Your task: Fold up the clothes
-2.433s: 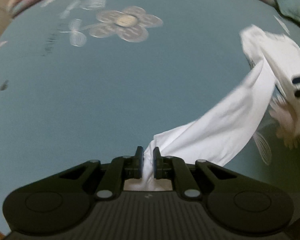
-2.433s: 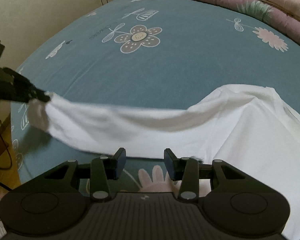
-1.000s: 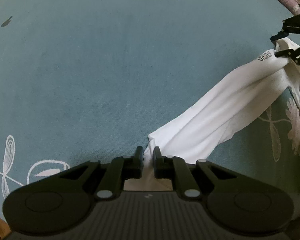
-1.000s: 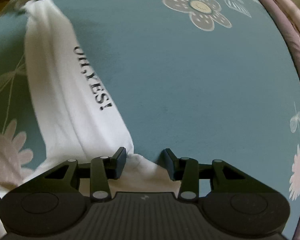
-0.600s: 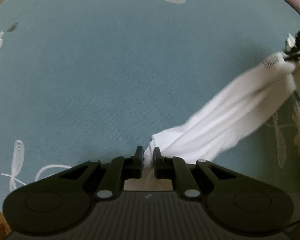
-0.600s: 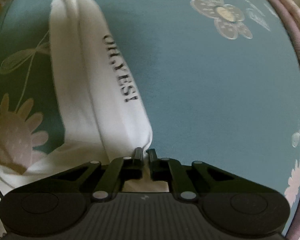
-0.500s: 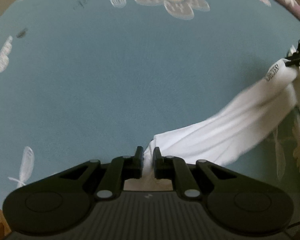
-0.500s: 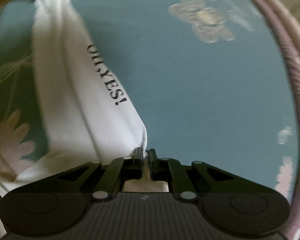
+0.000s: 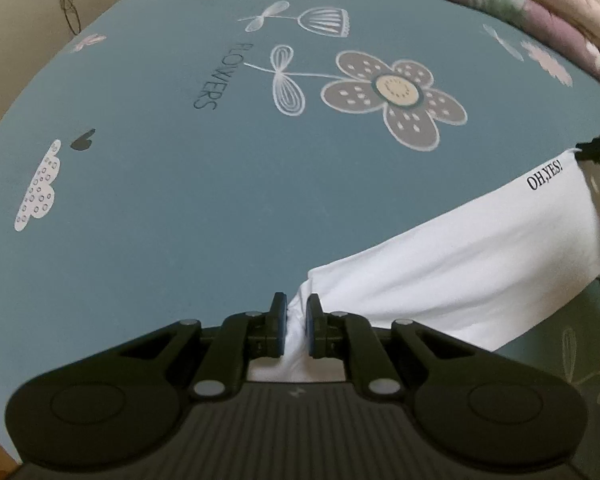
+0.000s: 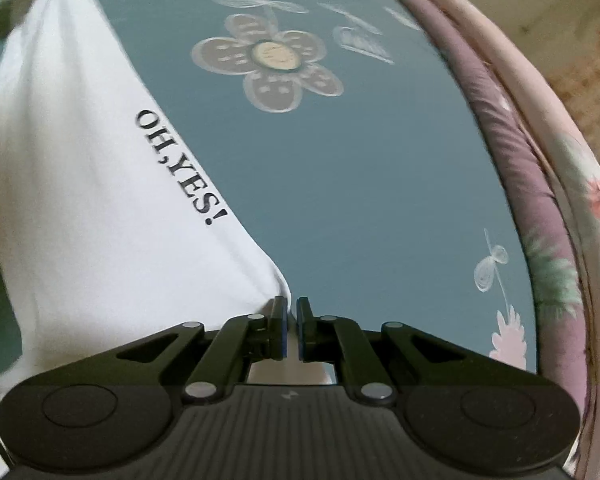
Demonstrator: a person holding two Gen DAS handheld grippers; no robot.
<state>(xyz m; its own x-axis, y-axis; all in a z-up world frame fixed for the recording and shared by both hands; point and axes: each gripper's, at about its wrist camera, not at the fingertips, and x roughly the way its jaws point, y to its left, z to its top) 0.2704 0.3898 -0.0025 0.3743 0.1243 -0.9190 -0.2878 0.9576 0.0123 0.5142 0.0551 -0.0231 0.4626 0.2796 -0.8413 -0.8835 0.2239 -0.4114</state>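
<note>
White tee (image 9: 460, 264) — pinched btwn both claws

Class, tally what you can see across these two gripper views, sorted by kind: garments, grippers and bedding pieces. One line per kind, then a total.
Garments: 1, the white T-shirt
Grippers: 2, the left gripper and the right gripper
Bedding pieces: 2, the teal sheet and the folded quilt
Total: 5

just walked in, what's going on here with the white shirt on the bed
A person is folding a white T-shirt printed "OH,YES!" over a teal flowered bedsheet, using handheld tongs in each hand. The left tongs are shut on one end of the shirt's edge and the right tongs are shut on the other, so the fabric hangs stretched between them. No fold is laid down yet. Folded quilts lie along the bed's far side.
</note>
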